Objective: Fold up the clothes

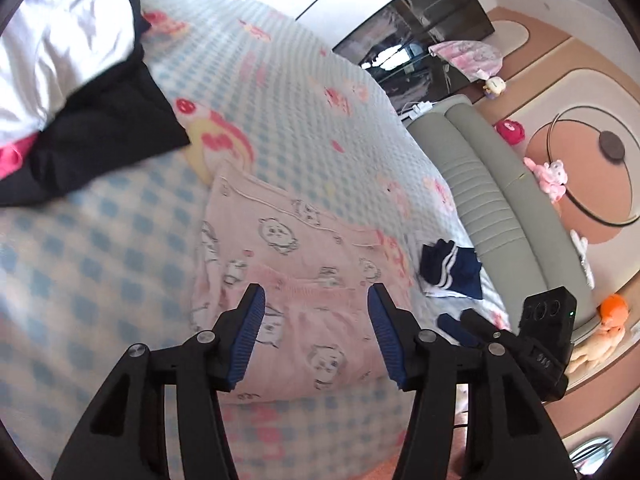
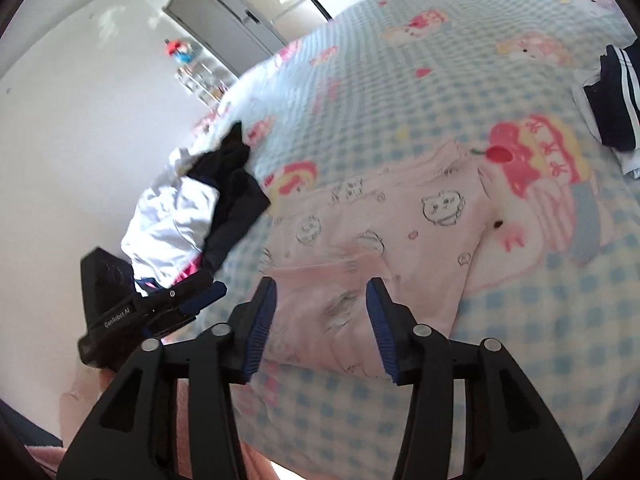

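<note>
Pink garment (image 1: 296, 276) lay folded on bed (image 1: 100, 240); left gripper (image 1: 316, 332) and right gripper (image 2: 320, 322) hovered released, empty. Risked snagging loose top fold, undoing it.

We see a pale pink garment (image 1: 296, 280) printed with cartoon faces, lying folded on the checked bedspread (image 1: 100, 260). White and black clothes (image 1: 80, 80) sit heaped apart from it.

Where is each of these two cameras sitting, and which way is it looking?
Left wrist: rides the left gripper, looking down past its open fingers at the pink garment on the checked bedspread; the right gripper shows alongside.
Right wrist: rides the right gripper, open, facing the pink garment; the left gripper shows alongside.
Shared: garment, bedspread, navy striped clothing.
</note>
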`<state>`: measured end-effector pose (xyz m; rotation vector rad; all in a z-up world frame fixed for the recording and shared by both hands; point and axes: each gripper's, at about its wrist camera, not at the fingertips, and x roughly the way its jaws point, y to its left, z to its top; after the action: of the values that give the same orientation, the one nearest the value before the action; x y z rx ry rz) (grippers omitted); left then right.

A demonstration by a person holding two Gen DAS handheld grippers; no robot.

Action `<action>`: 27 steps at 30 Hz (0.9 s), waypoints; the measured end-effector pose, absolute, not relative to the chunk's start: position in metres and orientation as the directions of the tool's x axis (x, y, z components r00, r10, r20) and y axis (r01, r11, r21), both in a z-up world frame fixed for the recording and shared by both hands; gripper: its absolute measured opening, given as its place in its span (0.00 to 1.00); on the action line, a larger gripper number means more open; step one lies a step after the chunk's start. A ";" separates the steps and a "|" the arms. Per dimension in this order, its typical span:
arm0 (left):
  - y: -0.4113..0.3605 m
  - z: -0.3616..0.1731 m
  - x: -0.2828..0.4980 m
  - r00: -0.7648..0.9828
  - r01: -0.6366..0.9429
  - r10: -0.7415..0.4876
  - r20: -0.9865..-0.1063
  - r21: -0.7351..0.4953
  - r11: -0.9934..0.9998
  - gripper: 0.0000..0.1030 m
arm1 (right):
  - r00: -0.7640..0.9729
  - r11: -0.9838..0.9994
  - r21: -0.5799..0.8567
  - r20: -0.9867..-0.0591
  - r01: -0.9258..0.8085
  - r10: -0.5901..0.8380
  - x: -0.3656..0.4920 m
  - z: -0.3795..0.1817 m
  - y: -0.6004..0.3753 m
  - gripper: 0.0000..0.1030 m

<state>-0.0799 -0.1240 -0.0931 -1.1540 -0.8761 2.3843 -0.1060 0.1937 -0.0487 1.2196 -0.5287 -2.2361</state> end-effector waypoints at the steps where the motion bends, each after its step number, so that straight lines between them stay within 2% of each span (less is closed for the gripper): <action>1: -0.127 -0.096 -0.077 -0.612 -0.045 0.531 -0.586 -0.644 -0.763 0.54 | -0.459 -0.788 0.555 -0.645 0.268 -0.611 -0.105 -0.050 0.195 0.62; 5: -0.123 -0.117 -0.084 -0.572 -0.041 0.483 -0.663 -0.565 -0.824 0.52 | -0.414 -0.863 0.427 -0.757 0.272 -0.505 -0.115 -0.080 0.189 0.62; 10: -0.101 -0.130 -0.096 -0.551 -0.087 0.430 -0.716 -0.463 -0.882 0.52 | -0.372 -0.866 0.380 -0.790 0.325 -0.487 -0.128 -0.104 0.163 0.62; 15: -0.095 -0.131 -0.104 -0.561 -0.118 0.393 -0.729 -0.400 -0.909 0.52 | -0.351 -0.898 0.272 -0.851 0.345 -0.392 -0.144 -0.127 0.145 0.62; 18: -0.094 -0.117 -0.100 -0.624 -0.153 0.386 -0.680 -0.378 -0.913 0.52 | -0.332 -0.887 0.301 -0.845 0.351 -0.418 -0.144 -0.131 0.149 0.62; 20: -0.094 -0.117 -0.105 -0.601 -0.183 0.447 -0.662 -0.430 -0.884 0.53 | -0.344 -0.886 0.307 -0.837 0.347 -0.425 -0.141 -0.130 0.154 0.59; 27: -0.087 -0.151 -0.117 -0.464 -0.100 0.405 -0.788 -0.407 -0.908 0.51 | -0.325 -0.875 0.368 -0.824 0.315 -0.464 -0.145 -0.130 0.166 0.59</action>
<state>-0.1167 -0.0873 -0.1507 -1.4229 -0.4415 2.4185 -0.1447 0.1657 -0.1302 1.4481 -0.1917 -2.2188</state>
